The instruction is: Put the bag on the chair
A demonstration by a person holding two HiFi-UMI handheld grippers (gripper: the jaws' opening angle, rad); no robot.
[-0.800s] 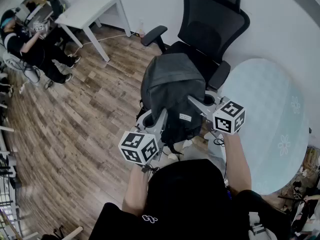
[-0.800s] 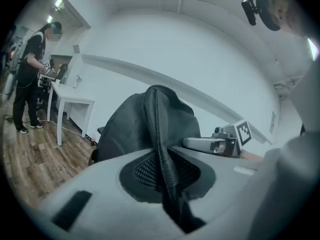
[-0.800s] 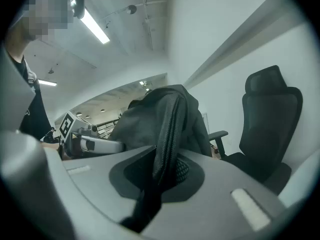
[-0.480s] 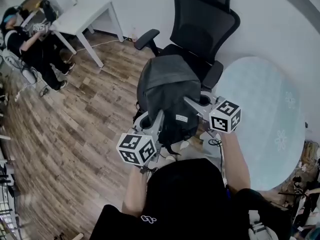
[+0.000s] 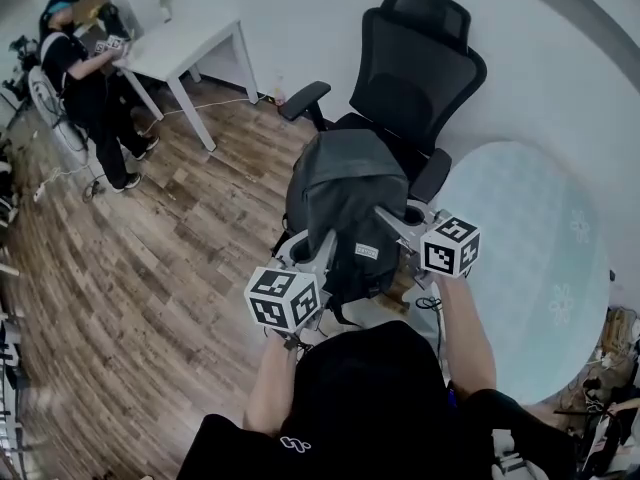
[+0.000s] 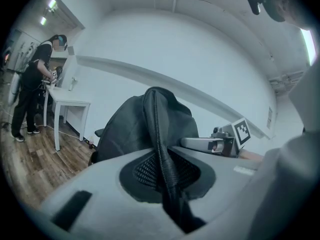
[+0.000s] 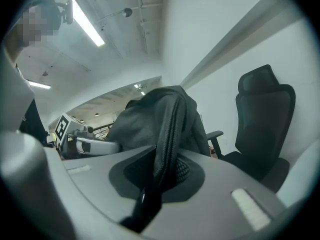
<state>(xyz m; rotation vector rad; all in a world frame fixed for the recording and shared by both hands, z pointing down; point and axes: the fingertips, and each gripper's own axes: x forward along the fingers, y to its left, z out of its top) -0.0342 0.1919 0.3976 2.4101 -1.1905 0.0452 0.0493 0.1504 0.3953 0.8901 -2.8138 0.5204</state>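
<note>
**Keep it level, go forward, then lower**

The dark grey fabric backpack (image 5: 340, 193) hangs in the air just in front of the black mesh office chair (image 5: 420, 68), not yet on it. The left gripper (image 5: 318, 251) and the right gripper (image 5: 392, 220) each clench one padded strap (image 6: 162, 149). It is better to move both forward together, then lower it onto the chair
</note>
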